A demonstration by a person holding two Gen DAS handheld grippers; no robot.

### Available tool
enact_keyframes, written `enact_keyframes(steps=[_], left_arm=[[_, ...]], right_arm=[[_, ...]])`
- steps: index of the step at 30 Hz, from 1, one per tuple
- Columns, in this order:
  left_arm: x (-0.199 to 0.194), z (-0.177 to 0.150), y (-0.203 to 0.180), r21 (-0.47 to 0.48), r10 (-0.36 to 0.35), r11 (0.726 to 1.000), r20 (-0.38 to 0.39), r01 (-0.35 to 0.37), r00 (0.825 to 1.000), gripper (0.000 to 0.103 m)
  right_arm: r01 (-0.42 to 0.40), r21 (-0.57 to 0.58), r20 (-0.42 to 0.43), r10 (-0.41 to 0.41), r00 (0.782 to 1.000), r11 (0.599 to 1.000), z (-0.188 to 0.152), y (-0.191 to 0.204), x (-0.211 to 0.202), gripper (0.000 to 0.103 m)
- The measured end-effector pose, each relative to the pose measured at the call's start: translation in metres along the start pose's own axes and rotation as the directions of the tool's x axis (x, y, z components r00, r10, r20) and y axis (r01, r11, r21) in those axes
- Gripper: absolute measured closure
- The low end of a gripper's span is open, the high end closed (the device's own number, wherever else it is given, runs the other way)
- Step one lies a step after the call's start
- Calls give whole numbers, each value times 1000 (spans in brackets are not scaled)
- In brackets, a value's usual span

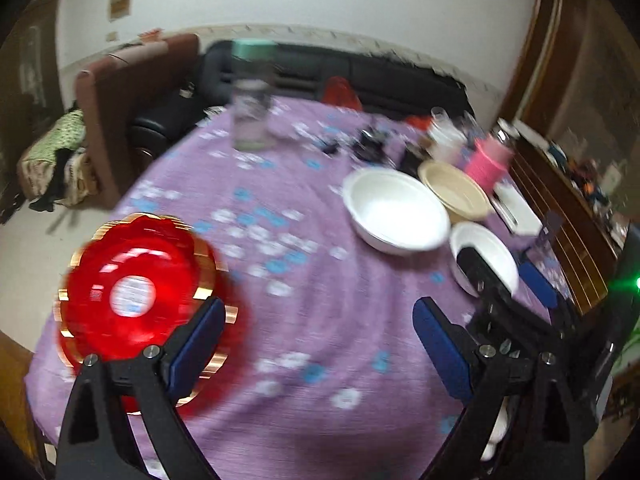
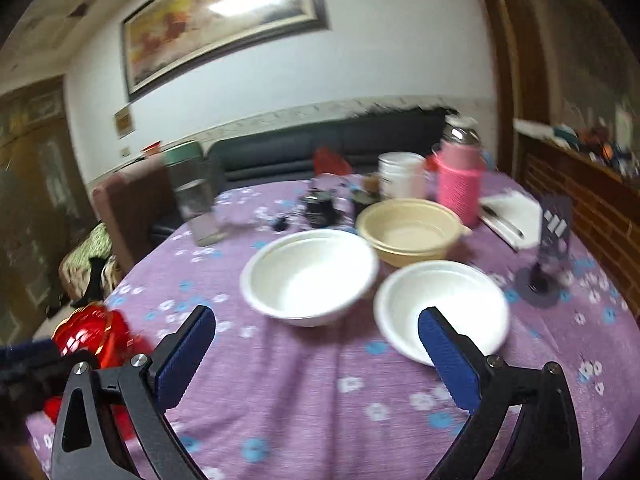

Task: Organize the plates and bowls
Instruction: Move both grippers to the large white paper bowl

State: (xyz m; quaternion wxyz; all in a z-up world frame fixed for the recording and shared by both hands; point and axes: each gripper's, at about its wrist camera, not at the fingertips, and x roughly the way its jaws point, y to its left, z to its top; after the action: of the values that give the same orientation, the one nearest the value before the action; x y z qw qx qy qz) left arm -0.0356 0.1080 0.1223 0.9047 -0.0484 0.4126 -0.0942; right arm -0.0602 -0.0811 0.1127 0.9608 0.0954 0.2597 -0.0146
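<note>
The left gripper [image 1: 316,344] stands wide open with nothing between its blue pads, only bare purple tablecloth [image 1: 280,184] under the gap. The right gripper [image 2: 316,356] is spread as wide and is empty too. Just beside the left gripper's left finger, partly behind it, sits the red plate [image 1: 132,292] with a gold scalloped rim, at the near left edge of the table. Behind the right gripper's right finger is the small white bowl [image 2: 440,304]; just left and slightly farther is the large white bowl [image 2: 310,276], and farther right, beyond both, the beige bowl [image 2: 408,228]. The three bowls crowd close together; whether their rims touch is too blurred to tell. Farther still stand a clear bottle with a green lid [image 2: 192,196], a pink flask [image 2: 460,184] and a white cup [image 2: 400,176]. Both views are smeared. With both grippers empty, this looks like the moment between placements. Next would likely be nesting the bowls, which calls for pinching one rim squarely and clearing its neighbours.
</note>
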Motion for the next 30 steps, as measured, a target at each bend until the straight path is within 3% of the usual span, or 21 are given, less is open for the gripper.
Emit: enact_keyframes(steps=[4, 8, 10, 14, 16, 18, 21, 22, 24, 26, 28, 30], left_arm=[[9, 10, -20, 20, -3, 1000, 4, 3, 1000, 9], [21, 28, -16, -14, 24, 1000, 9, -23, 1000, 9], [34, 40, -10, -64, -3, 998, -20, 1, 1000, 9], [56, 61, 1, -130, -26, 991, -56, 19, 998, 9], [67, 69, 4, -144, -36, 989, -68, 26, 997, 9], [77, 77, 8, -156, -51, 987, -80, 38, 995, 9], [95, 88, 15, -167, -57, 985, -108, 39, 993, 9], [101, 91, 17, -166, -53, 986, -121, 33, 991, 9], [109, 94, 21, -176, -38, 984, -148, 12, 988, 9], [107, 92, 20, -186, -73, 982, -148, 45, 986, 9], [103, 85, 14, -179, -124, 979, -147, 97, 981, 9], [98, 77, 0, -144, -153, 981, -145, 132, 978, 9]], right_arm=[[11, 102, -18, -9, 1000, 995, 7, -44, 3, 1], [9, 205, -25, -4, 1000, 979, 12, -83, 3, 5], [-10, 252, -43, 22, 999, 968, 15, -93, 10, 16], [-95, 336, -96, 134, 986, 937, 20, -96, 28, 27], [-148, 365, -125, 205, 971, 919, 21, -83, 40, 28], [-226, 381, -154, 303, 941, 896, 20, -66, 52, 28], [-323, 420, -205, 435, 877, 848, 14, -43, 71, 28], [-336, 437, -227, 464, 856, 834, 10, -36, 79, 28], [-330, 441, -267, 473, 839, 835, 3, -30, 87, 32], [-325, 431, -266, 462, 846, 842, 2, -34, 80, 37], [-311, 424, -212, 427, 879, 851, 6, -53, 59, 37], [-237, 398, -160, 321, 933, 886, 13, -82, 38, 37]])
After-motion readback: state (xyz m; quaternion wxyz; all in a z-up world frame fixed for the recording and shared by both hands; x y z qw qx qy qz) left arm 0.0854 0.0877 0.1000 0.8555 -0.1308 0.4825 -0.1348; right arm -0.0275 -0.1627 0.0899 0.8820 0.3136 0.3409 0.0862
